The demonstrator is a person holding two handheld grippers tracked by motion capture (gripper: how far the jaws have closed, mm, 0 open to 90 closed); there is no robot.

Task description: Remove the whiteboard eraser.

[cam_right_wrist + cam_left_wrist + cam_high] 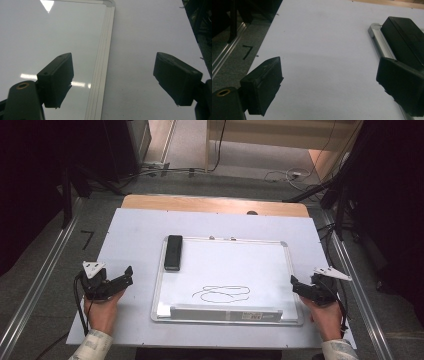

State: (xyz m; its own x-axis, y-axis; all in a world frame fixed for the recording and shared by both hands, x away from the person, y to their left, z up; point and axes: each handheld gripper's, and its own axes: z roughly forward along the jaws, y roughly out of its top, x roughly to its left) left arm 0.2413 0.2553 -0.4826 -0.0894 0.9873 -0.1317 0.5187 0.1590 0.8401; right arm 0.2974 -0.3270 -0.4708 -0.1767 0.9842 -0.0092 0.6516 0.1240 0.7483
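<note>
A small whiteboard (260, 265) with a silver frame lies on the white table sheet (135, 227); a black scribble (221, 293) is drawn near its front. A black eraser (173, 252) rests on the board's far left corner and also appears at the upper right of the left gripper view, eraser (405, 37). My left gripper (125, 277) is held left of the board, open and empty (329, 77). My right gripper (299, 286) sits by the board's right frame (103, 62), open, with nothing between its jaws (113, 77).
A grey marker tray (225, 311) runs along the board's front edge. The wooden table edge (215, 204) shows behind the sheet. Metal rails (40, 280) flank the table, a "7" mark (88, 239) is on the left floor, and cables (280, 174) lie beyond.
</note>
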